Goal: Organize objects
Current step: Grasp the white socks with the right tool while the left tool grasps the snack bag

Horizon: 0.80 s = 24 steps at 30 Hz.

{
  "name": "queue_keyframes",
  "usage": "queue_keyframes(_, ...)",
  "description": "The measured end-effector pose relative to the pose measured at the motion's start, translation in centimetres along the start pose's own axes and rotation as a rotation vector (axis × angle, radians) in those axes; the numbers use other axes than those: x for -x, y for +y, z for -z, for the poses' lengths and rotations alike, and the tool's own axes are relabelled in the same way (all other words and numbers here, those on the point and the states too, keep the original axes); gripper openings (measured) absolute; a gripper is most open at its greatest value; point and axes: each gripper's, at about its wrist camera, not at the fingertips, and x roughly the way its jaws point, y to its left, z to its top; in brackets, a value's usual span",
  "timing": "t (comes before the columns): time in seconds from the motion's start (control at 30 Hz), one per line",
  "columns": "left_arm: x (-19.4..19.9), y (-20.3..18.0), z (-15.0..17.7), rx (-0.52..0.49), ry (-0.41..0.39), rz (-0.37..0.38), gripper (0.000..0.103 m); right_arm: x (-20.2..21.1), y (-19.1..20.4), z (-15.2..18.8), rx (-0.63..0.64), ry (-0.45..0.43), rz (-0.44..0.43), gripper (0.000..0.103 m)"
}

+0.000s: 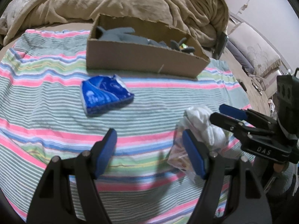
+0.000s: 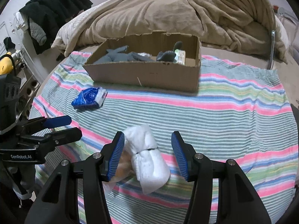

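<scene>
A white rolled sock bundle (image 2: 149, 158) lies on a clear plastic bag (image 2: 112, 183) on the striped towel. It sits between the fingers of my right gripper (image 2: 148, 154), which is open: the left pad is close against the bag and the right pad stands clear. In the left wrist view the bundle (image 1: 203, 128) is just right of my left gripper (image 1: 149, 149), which is open and holds nothing. A blue tissue pack (image 1: 106, 95) (image 2: 89, 99) lies further out. Behind it stands a cardboard box (image 1: 142, 63) (image 2: 149, 74) holding grey socks (image 2: 119, 57).
The striped towel (image 2: 224, 115) covers a bed, with a rumpled beige blanket (image 2: 168, 13) behind the box. Dark clothes (image 2: 54, 9) hang at far left. My left gripper (image 2: 74, 126) is beside the right one, and my right gripper (image 1: 216, 112) shows at the right.
</scene>
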Motion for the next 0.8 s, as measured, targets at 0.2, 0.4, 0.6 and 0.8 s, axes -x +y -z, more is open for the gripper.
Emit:
queue_keyframes(0.2,-0.5,-0.6,0.5,-0.006,0.016,0.007,0.074,-0.9,0.0,0.7,0.008,0.028,-0.017,0.055)
queue_keyframes(0.4,-1.0,-1.6,0.6,-0.042,0.032,0.021,0.074,-2.4,-0.6,1.6,0.005,0.068,-0.006,0.055)
queue_keyframes(0.6,-2.0,-3.3,0.9,-0.091,0.062,0.044,0.074,-2.1,-1.5,1.9,-0.008,0.063,-0.03,0.046)
queue_keyframes(0.8,-3.3,-5.1,1.3,-0.142,0.108,0.067,0.074,-1.2,-2.0,2.1,-0.012,0.042,-0.048,0.04)
